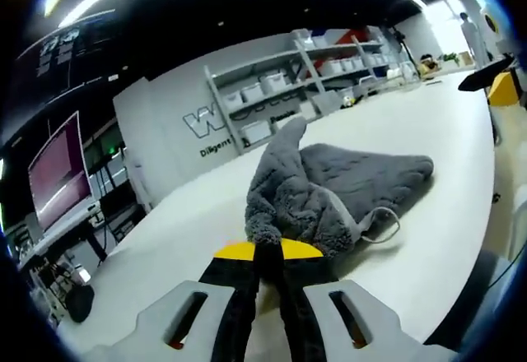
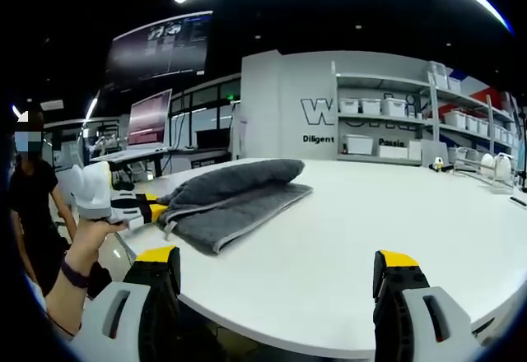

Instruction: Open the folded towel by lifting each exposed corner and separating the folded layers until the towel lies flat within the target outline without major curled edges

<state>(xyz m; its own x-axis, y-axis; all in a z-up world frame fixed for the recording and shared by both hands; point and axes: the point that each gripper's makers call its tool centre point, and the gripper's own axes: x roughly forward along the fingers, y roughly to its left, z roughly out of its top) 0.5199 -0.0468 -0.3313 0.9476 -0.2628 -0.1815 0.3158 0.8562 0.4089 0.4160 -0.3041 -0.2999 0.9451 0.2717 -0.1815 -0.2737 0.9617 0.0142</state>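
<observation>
Bins: white bins [image 2: 360,143] sit in rows on the wall shelves [image 2: 412,127] behind the table; I cannot tell what is in them.
Towel: the grey towel [image 1: 329,185] lies on the white table [image 1: 436,132], near the edge where the person stands. It looks thick and fluffy, with a light hanging loop [image 1: 380,224] on its near side. In the right gripper view it lies folded in layers [image 2: 230,197].
Left gripper: the left gripper [image 1: 268,252] has its yellow-tipped fingers [image 1: 235,251] closed on a corner of the towel, the cloth bunched and raised into a peak there. In the right gripper view it sits in the person's hand [image 2: 86,243] at the table edge.
Right gripper: the right gripper [image 2: 276,267] has its fingers [image 2: 160,267] spread wide apart, holding nothing, just short of the table and apart from the towel.
</observation>
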